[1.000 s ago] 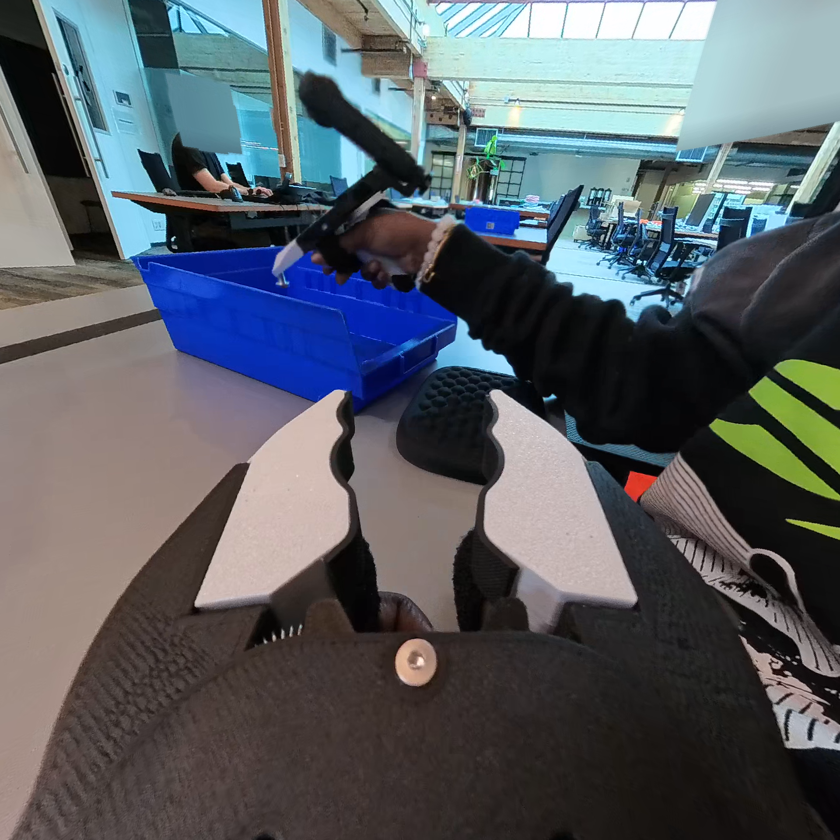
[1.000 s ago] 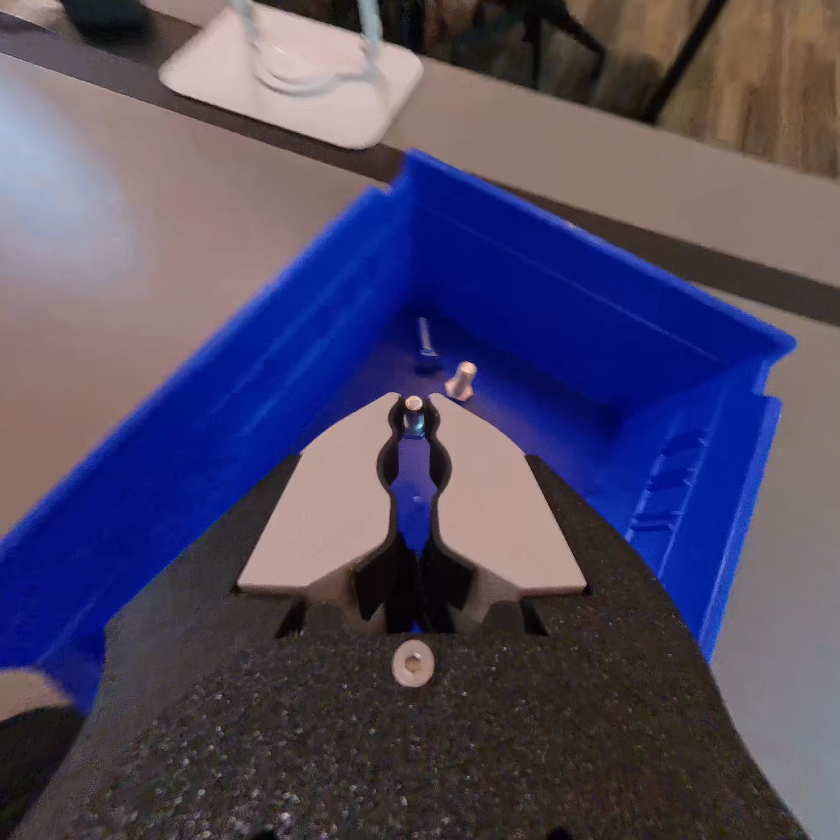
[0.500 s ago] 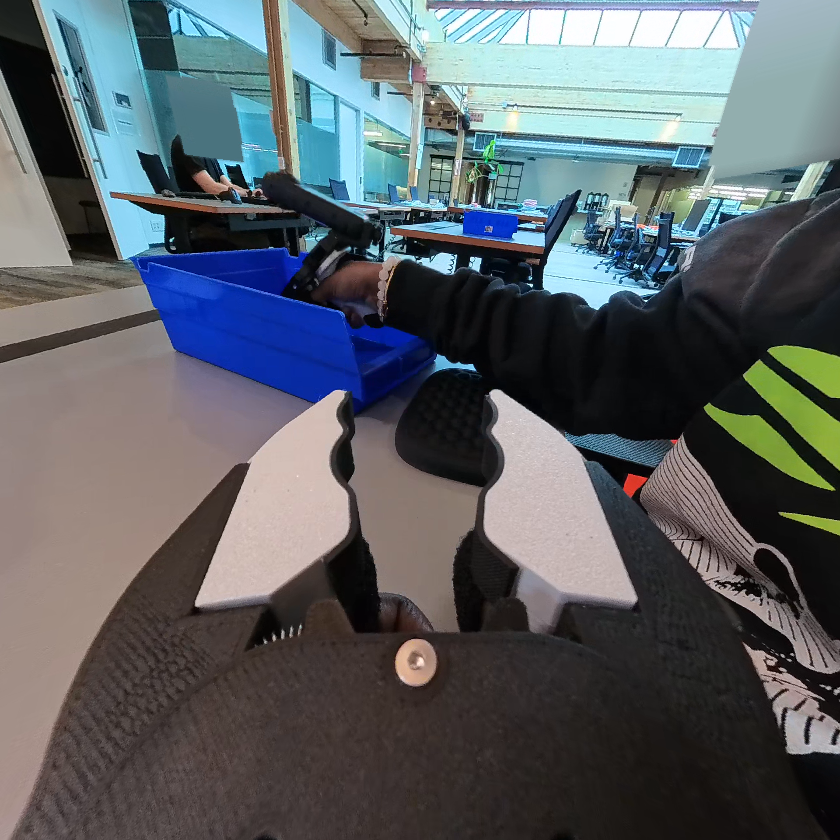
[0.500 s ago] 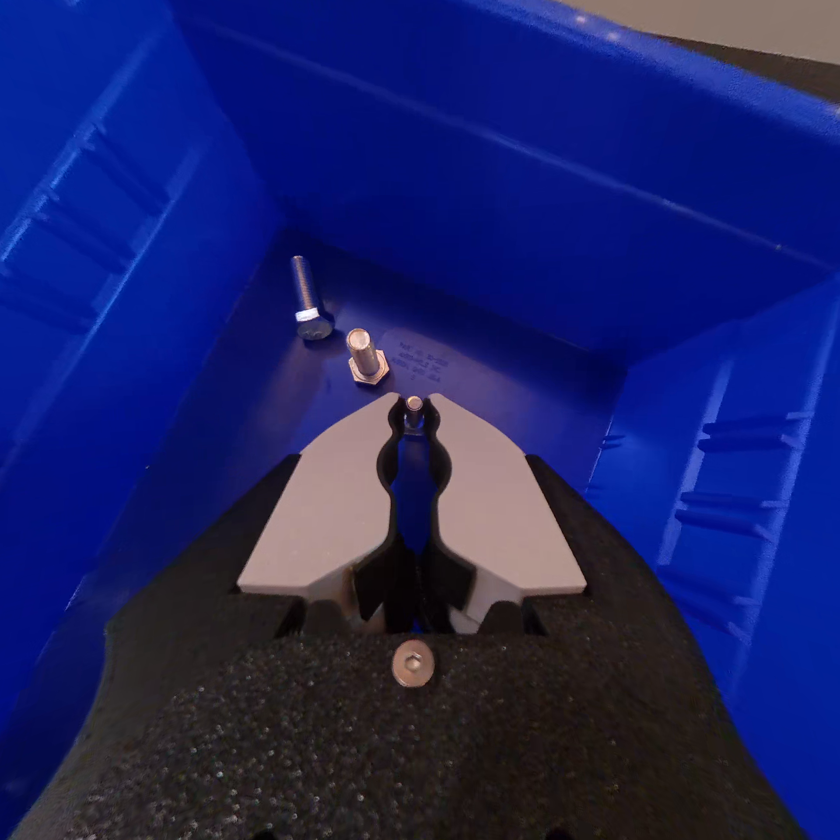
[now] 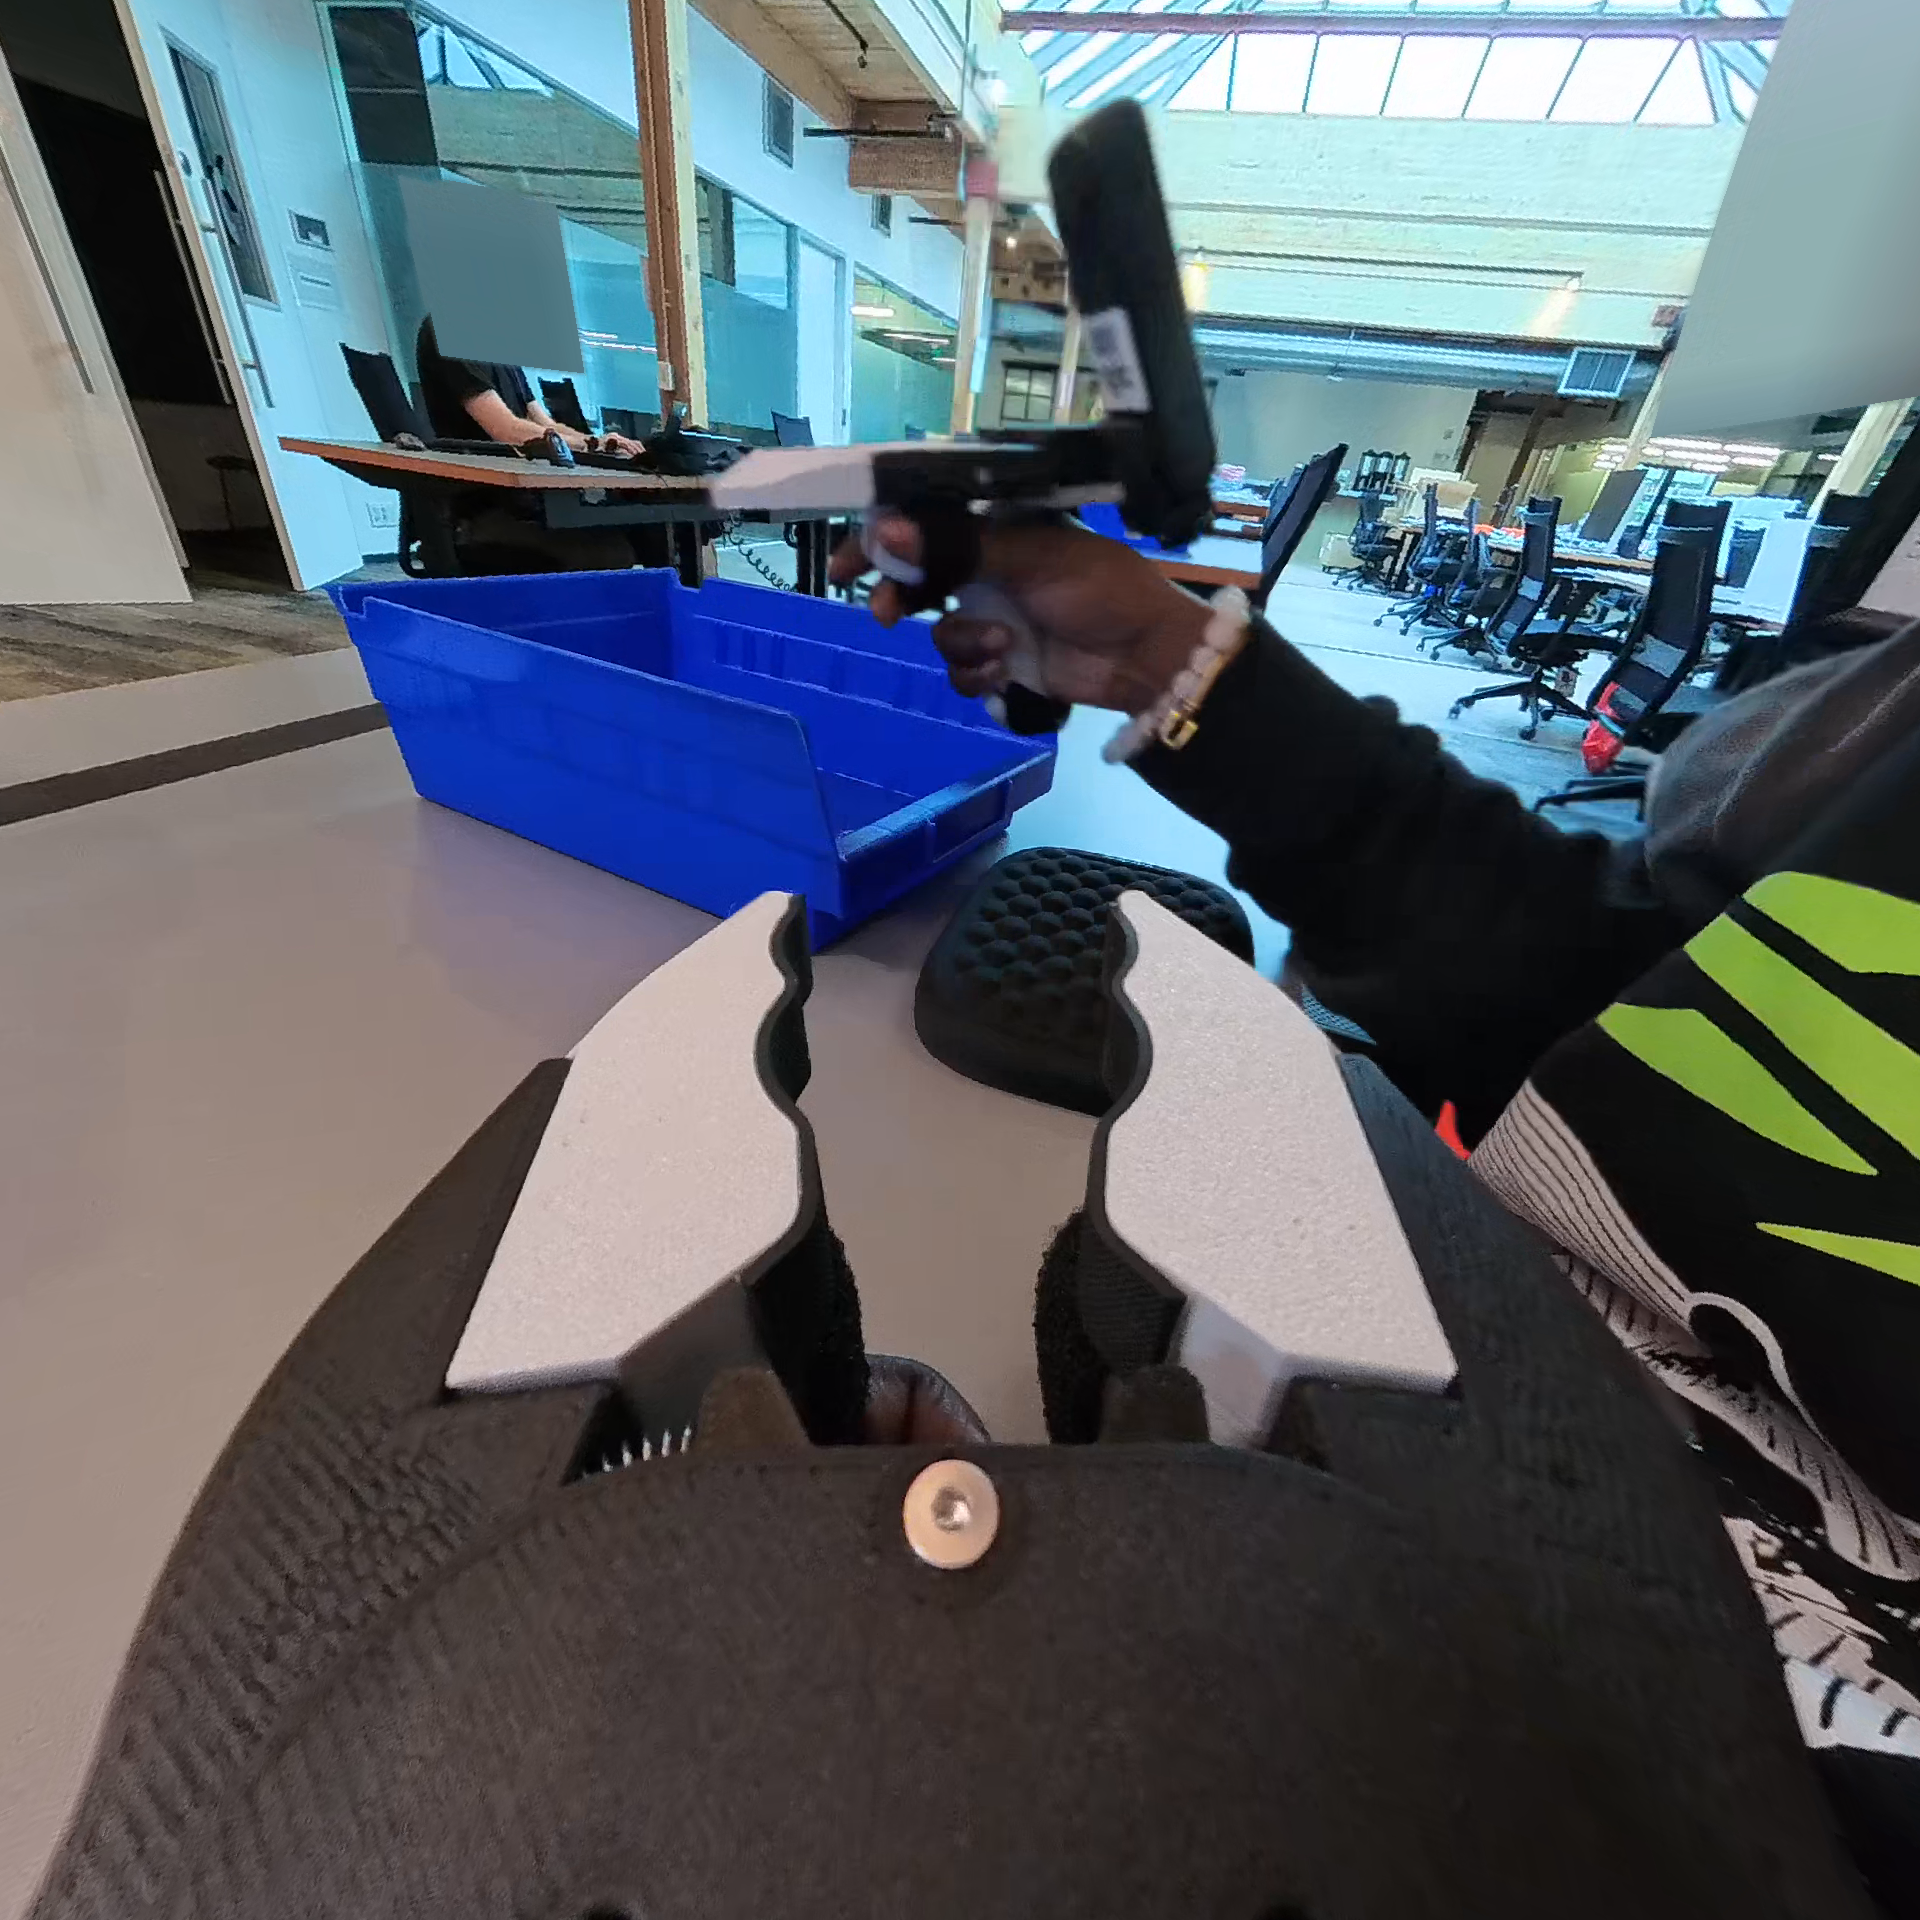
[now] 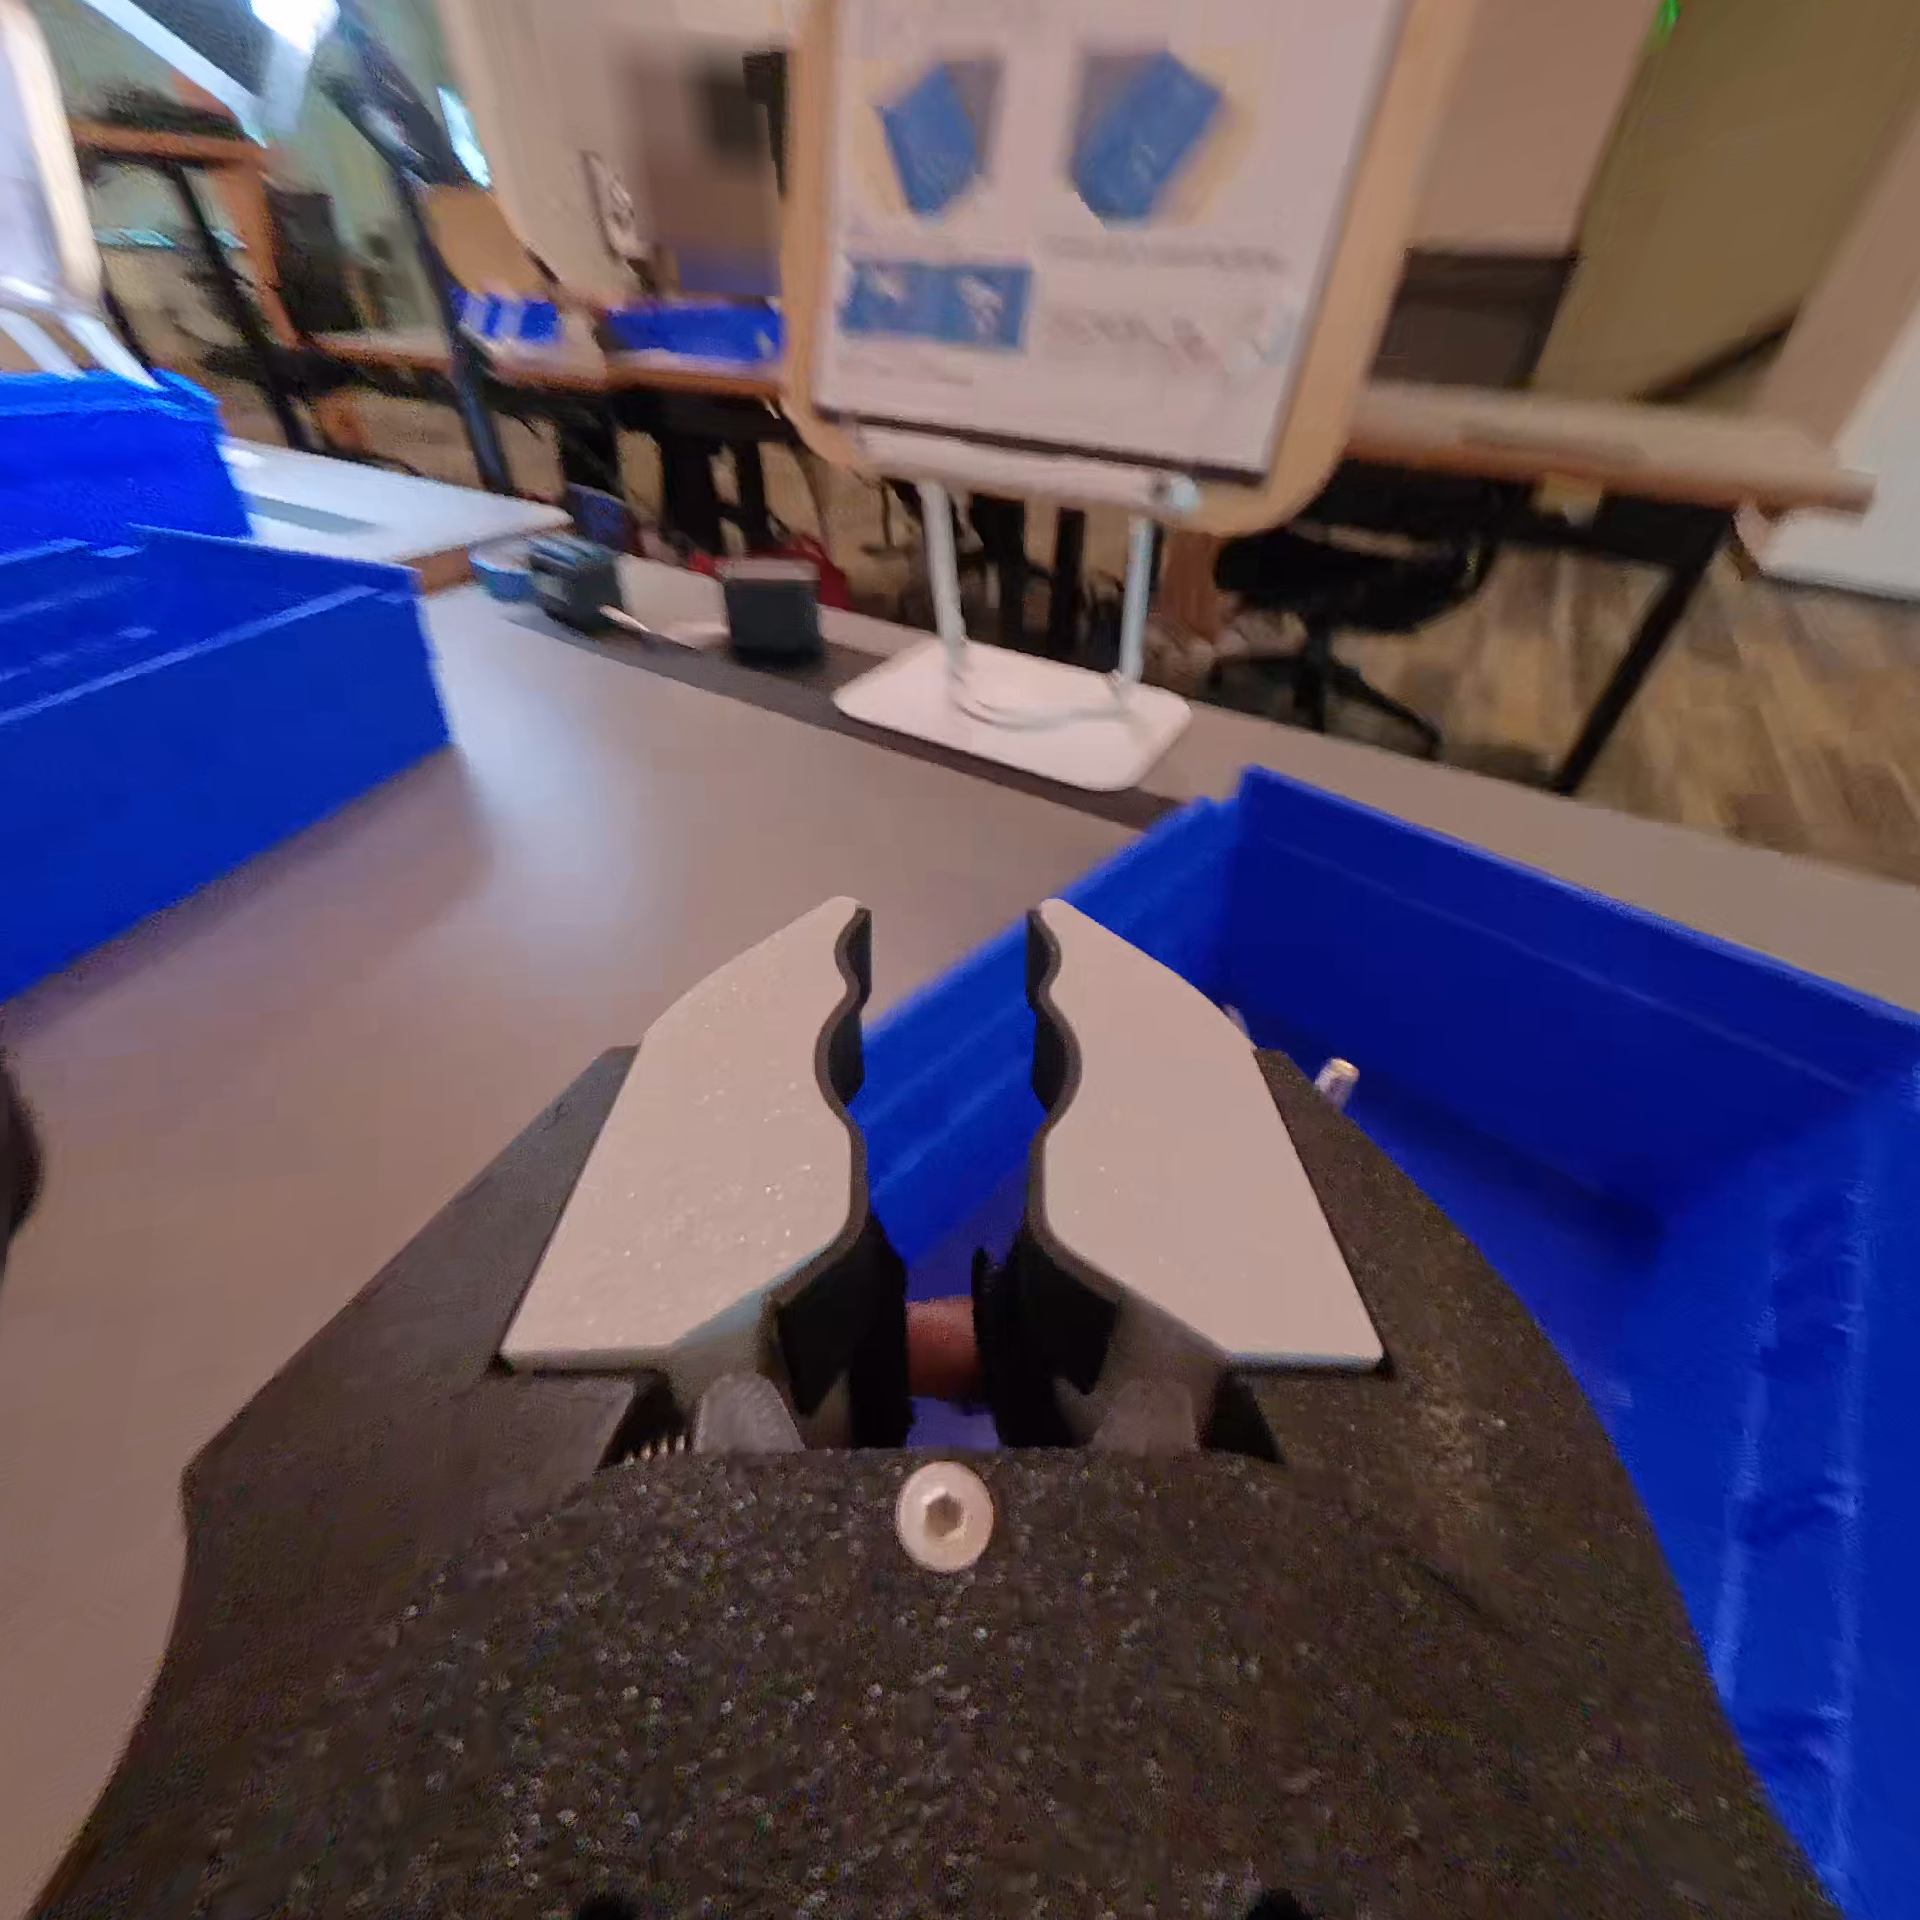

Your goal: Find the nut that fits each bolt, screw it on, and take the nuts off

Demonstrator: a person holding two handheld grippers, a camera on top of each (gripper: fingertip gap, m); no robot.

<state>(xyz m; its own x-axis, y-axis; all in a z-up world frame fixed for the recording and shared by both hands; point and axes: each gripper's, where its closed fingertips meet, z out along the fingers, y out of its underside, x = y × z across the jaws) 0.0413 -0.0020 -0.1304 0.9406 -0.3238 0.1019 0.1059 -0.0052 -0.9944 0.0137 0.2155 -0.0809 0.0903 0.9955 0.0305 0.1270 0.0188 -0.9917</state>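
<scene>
A silver bolt [image 6: 1333, 1081] shows at the right of centre in the right wrist view, only its end peeking past the gripper body, lying inside the blue bin [image 6: 1538, 997] that fills the right side of that frame. No nut can be made out in either view.

The right gripper [image 6: 948, 940] sits at centre frame above the bin's near-left corner, its two grey fingers spread with only blue wall and grey table [image 6: 416, 935] seen between them; nothing is pinched. In the left wrist view the same tool appears in the upper middle, blurred, held level in a hand [image 5: 1049, 623] above the bin.

The left gripper [image 5: 956, 935] occupies the lower centre of its own view, fingers wide apart over the bare table, gripping nothing. Just beyond its right finger lies a black dimpled pad [image 5: 1039, 956], beside the bin's near end.

Farther out, a second blue bin [image 6: 156, 665] stands at the left edge of the right wrist view, and a board on a white stand [image 6: 1049, 239] rises at the top centre, both blurred.
</scene>
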